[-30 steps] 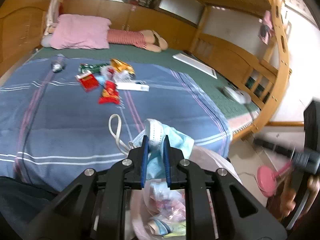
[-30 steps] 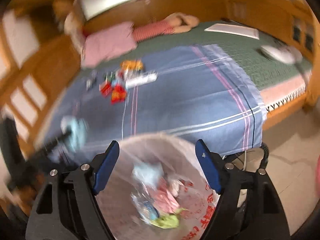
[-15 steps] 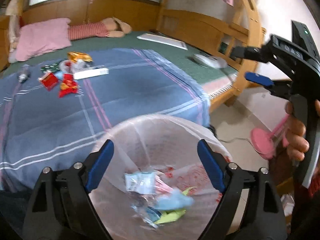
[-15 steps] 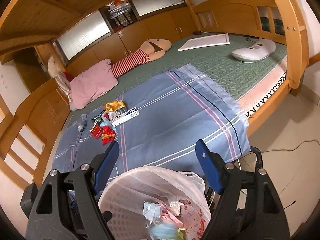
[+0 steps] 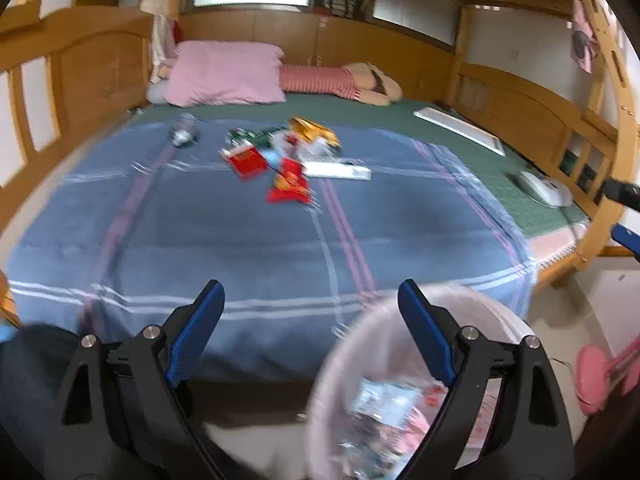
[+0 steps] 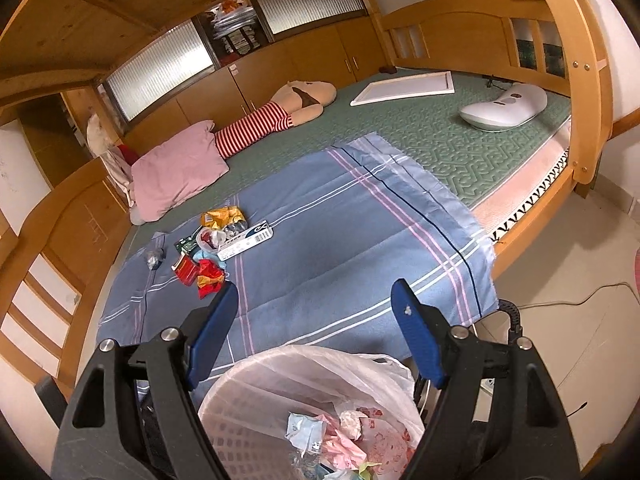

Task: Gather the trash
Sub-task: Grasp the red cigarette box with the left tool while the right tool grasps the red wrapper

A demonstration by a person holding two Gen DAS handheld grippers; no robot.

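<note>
- Left wrist view: the left gripper (image 5: pixel 310 308) is spread wide with nothing between its blue pads. It hangs over the near edge of the blue blanket (image 5: pixel 248 248). The lined trash basket (image 5: pixel 384 392) sits low right, wrappers inside. More trash (image 5: pixel 280 160) lies scattered far up the blanket.
- Right wrist view: the right gripper (image 6: pixel 316 308) is released and empty, above the basket (image 6: pixel 312 396). The trash pile (image 6: pixel 212 248) lies to the left, near a pink pillow (image 6: pixel 176 168).
</note>
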